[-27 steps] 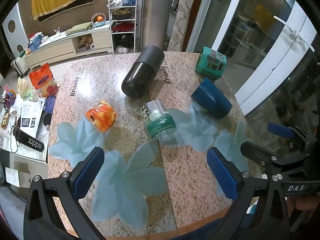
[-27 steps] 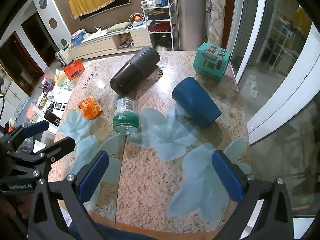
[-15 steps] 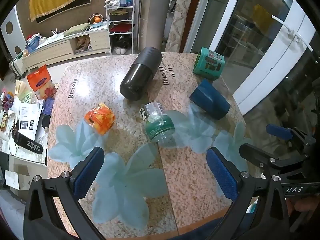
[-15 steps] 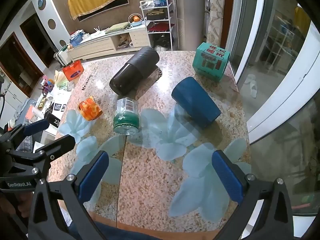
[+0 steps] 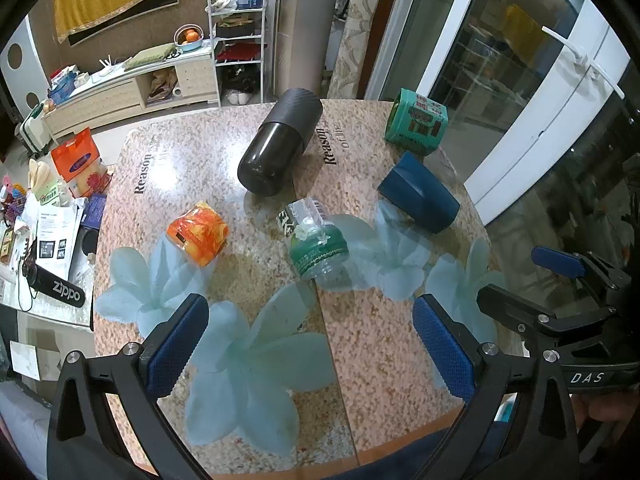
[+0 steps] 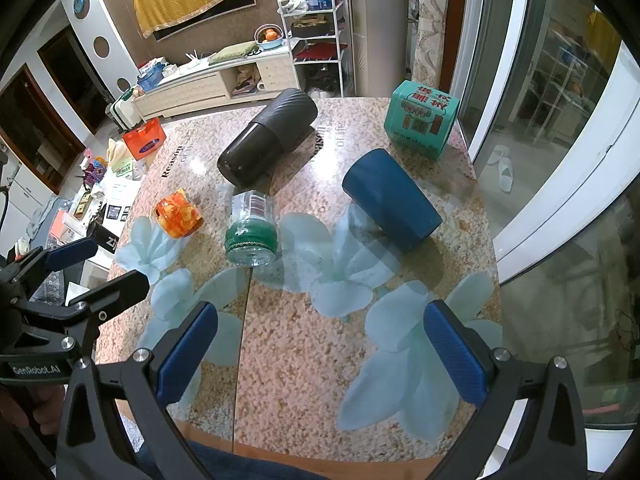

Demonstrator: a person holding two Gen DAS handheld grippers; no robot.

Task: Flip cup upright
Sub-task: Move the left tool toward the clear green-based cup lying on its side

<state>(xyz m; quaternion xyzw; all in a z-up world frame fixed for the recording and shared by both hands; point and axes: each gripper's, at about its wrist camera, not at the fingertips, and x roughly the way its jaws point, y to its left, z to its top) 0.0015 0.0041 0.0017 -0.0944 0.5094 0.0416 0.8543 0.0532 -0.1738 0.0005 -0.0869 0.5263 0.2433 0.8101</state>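
left tongs (image 5: 310, 354): wide apart, holding nothing, up over the near edge of the worktop (image 5: 192, 160).
orange pack (image 5: 197, 233): small, shiny, on the left side. Not the job.
black flask (image 5: 280, 148): big, lying on its side at the far middle. Not the job.
clear bottle (image 5: 316, 240): green label, lying down in the middle, just in front of the black flask. Not the job.
blue cup (image 6: 390, 200): this is the one to flip. It lies on its side on the right half of the worktop, apart from the other things, w/ the green box just behind it. One end points far-left, the other points near-right. Can't tell which end is the open mouth.
how blue cup will handle: looks hard & stiff, so it won't squash. Looks smooth & round, so it may roll or slip on the shiny top. Prob. light if nothing is in it, can't be sure.
where to grab: I'd go across the round body, near the middle or a bit toward the mouth end, one pad on each side. Then tip it till the flat bottom sits down. Squeeze firm but not hard.
green box (image 6: 420, 120): far right corner. Don't bump it.
right tongs (image 6: 322, 352): wide apart too, nothing in them, over the near edge. Blue cup is closest to this one, so it's prob. the best pick.
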